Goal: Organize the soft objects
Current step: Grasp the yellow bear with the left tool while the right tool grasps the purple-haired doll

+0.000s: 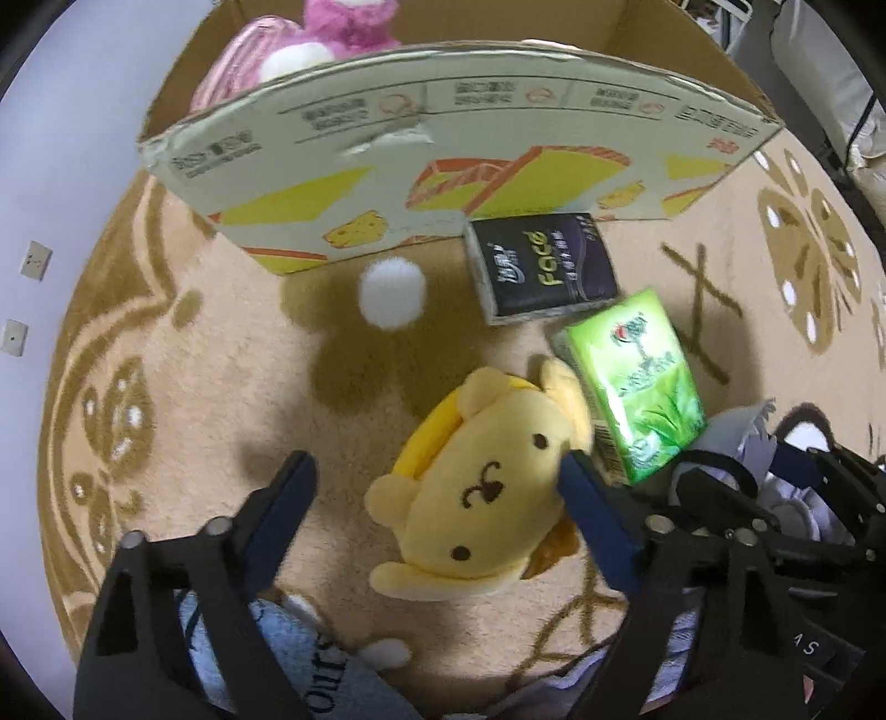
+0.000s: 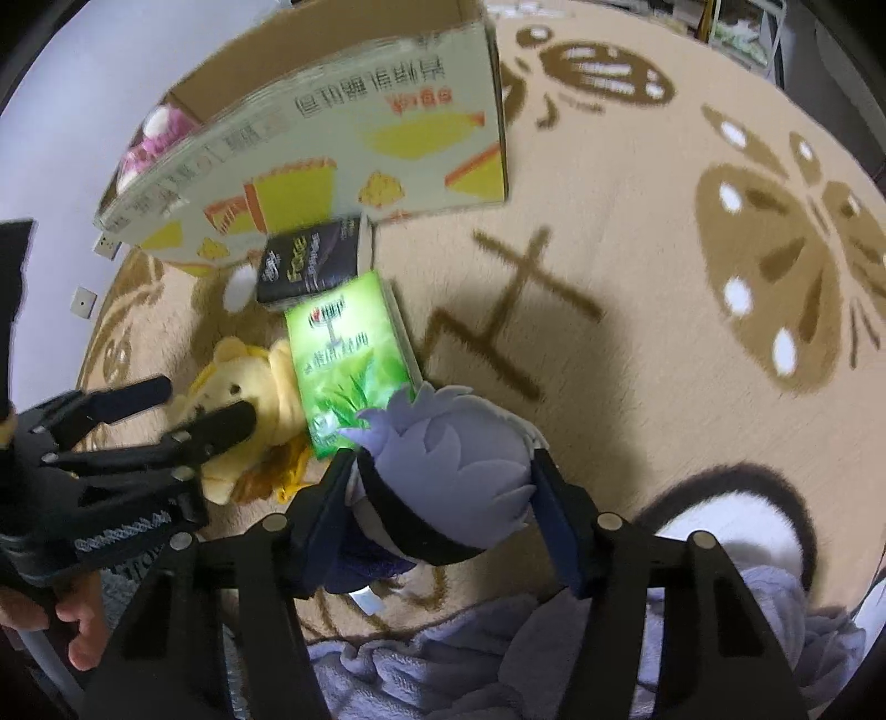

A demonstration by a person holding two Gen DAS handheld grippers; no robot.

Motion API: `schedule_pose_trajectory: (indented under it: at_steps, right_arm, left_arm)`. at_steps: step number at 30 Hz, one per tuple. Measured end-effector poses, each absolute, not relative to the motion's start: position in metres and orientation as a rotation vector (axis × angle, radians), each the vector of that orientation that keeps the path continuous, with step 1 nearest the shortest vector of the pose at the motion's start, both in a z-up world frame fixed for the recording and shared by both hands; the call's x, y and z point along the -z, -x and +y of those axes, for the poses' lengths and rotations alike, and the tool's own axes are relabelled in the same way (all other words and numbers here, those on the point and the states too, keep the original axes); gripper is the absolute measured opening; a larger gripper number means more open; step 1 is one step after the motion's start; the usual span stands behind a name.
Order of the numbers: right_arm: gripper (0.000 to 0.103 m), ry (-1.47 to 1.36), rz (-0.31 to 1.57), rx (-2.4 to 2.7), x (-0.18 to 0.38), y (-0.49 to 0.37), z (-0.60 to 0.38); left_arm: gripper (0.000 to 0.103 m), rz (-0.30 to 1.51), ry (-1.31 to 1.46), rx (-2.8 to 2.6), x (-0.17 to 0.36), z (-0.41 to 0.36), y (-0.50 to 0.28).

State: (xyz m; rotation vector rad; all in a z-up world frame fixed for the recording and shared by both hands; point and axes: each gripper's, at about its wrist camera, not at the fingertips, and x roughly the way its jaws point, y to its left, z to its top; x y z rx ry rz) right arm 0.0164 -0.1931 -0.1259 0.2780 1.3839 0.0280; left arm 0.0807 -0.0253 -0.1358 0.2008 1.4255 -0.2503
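Left gripper (image 1: 437,471): wide apart around the yellow plush (image 1: 487,493) on the rug (image 1: 221,343).
Right gripper (image 2: 443,471): clamped on the grey-haired plush (image 2: 448,459).
Cardboard box (image 1: 443,144): at the rug's far edge.

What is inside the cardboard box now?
Inside the cardboard box, a pink plush toy and a pink striped item show. The box wall hides the rest.

We are on the floor of a home: a beige patterned rug (image 2: 637,232), plush toys (image 1: 487,487), tissue packs (image 1: 637,382) and a cardboard box (image 1: 443,155) by a wall with sockets (image 1: 36,260).
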Motion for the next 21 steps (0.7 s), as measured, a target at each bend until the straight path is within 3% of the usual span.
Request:
schedule_pose_trajectory:
  at_steps: [11,16,21]
  right_arm:
    - [0.065,-0.281,1.309,0.003,0.106,-0.019,-0.209]
    - [0.065,-0.281,1.251,-0.006,0.095,-0.019,-0.209]
    - [0.065,-0.254,1.172,-0.014,0.08,-0.021,-0.205]
  left_arm:
    - [0.067,1.467,-0.223,0.297,0.154,-0.048,-0.075]
    - [0.057,1.435,-0.228,0.298,0.149,-0.053,-0.075]
    - [0.055,1.364,-0.252,0.286,0.133,-0.056,-0.068]
